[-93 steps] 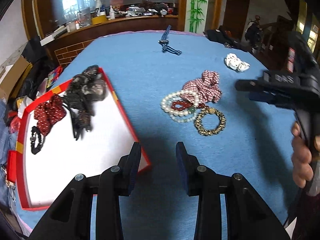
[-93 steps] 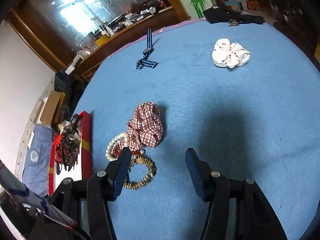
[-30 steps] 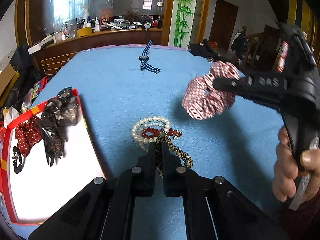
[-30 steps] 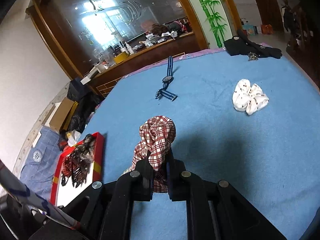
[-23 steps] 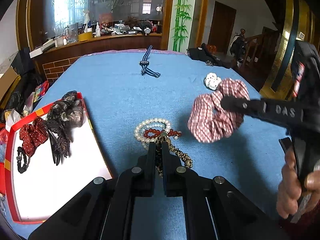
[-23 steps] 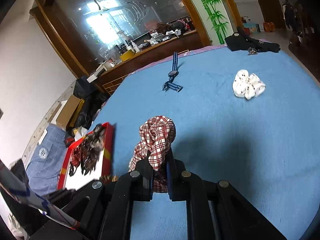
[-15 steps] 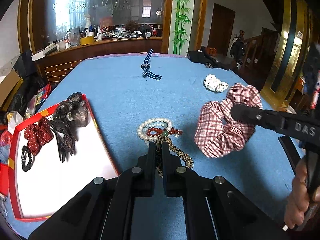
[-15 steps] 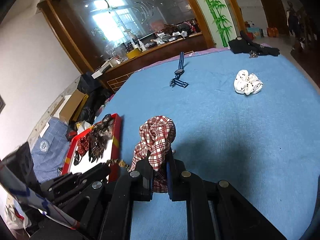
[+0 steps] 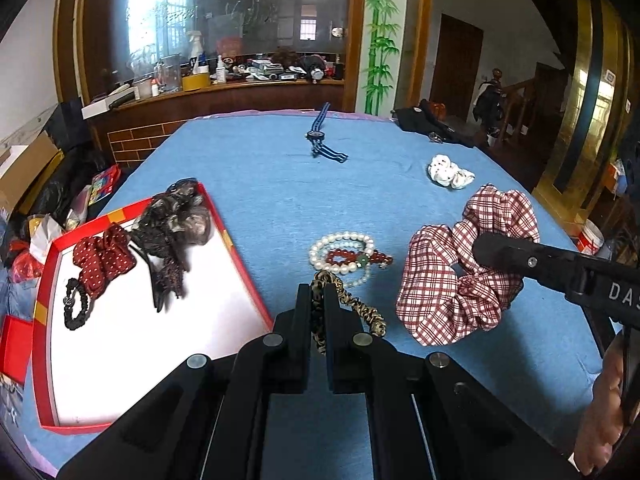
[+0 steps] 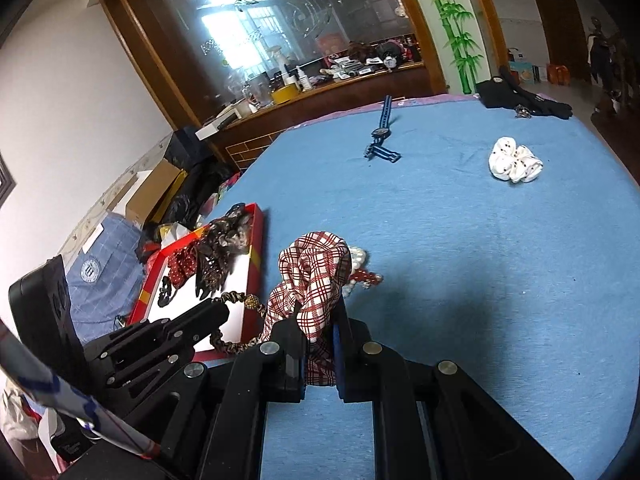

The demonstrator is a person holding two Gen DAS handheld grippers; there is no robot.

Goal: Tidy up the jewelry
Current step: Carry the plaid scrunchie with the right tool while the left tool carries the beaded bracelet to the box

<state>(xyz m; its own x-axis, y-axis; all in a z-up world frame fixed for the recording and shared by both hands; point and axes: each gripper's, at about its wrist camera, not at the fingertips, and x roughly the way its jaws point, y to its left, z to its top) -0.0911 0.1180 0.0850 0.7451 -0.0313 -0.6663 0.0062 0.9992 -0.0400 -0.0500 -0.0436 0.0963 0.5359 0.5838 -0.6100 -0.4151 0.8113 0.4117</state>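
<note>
Blue cloth [image 9: 260, 184] covers the table, and both grippers are clenched on hair ties above it. The left gripper [image 9: 318, 310] pinches a leopard scrunchie [image 9: 352, 304], whose loose loop trails to the right of the fingers; in the right wrist view the same band [image 10: 236, 322] hangs from that gripper beside the tray's near right edge. The right gripper [image 10: 320, 344] grasps a plaid scrunchie [image 10: 314, 280], held up off the cloth at the right of the left wrist view [image 9: 452, 276].

On the cloth between the two tools lie a pearl bracelet [image 9: 340, 250] and a red bead bracelet [image 9: 352, 258], overlapping each other. A red tray [image 9: 240, 268] with a white floor sits at the left; a dotted red scrunchie [image 9: 102, 258], a dark brown hair piece [image 9: 176, 224] and a small black band [image 9: 74, 308] are gathered in its far part. Farther off, a white scrunchie [image 9: 450, 172] lies to the right and a blue striped watch [image 9: 322, 138] near the far middle. Dark cloth [image 9: 430, 124] sits at the far right edge of the table.
</note>
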